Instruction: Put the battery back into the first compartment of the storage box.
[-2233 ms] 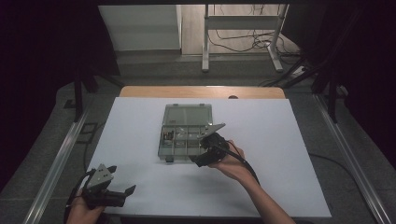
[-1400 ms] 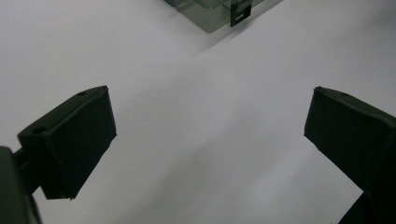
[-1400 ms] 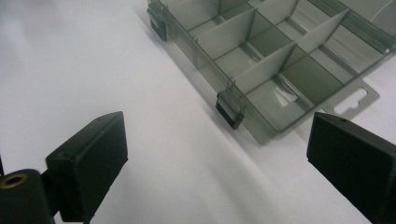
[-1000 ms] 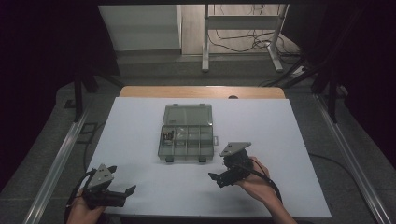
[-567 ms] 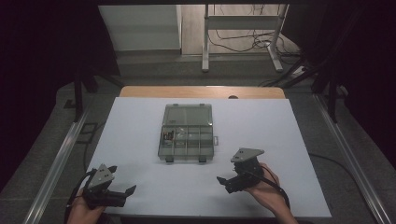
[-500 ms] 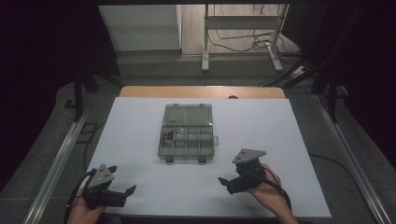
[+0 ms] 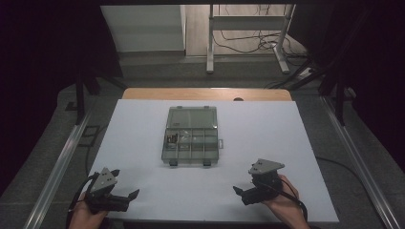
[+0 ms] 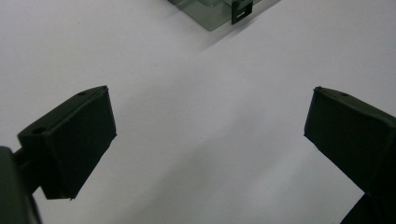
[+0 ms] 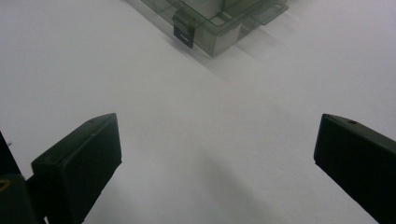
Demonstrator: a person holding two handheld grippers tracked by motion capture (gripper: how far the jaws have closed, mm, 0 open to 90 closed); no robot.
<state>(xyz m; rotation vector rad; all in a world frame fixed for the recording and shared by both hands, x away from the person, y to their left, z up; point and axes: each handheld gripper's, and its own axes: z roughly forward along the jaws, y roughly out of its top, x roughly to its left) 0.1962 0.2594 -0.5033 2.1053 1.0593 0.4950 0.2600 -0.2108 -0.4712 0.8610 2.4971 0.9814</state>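
Note:
A clear plastic compartment box (image 7: 191, 136) lies in the middle of the white table, its lid folded back on the far side. Small dark parts sit in a compartment at its left. The left gripper (image 7: 126, 184) is held in a hand at the near left corner, open and empty, well short of the box. At the near right, the right gripper (image 7: 240, 190) is also open and empty, pointing left. In the left gripper view the open gripper (image 8: 210, 93) frames bare table, with a box corner (image 8: 215, 14) at the top. The right gripper view shows its open gripper (image 9: 218, 119) below the box's latch corner (image 9: 219, 23).
The white table sheet (image 7: 267, 129) ends in a wooden strip (image 7: 205, 94) at the far edge. Metal rails (image 7: 57, 162) run along both sides. Table legs and cables (image 7: 248, 43) stand on the floor beyond.
The right gripper has drawn back from the box to the near right of the table, its hand settling there. The left gripper has stayed put.

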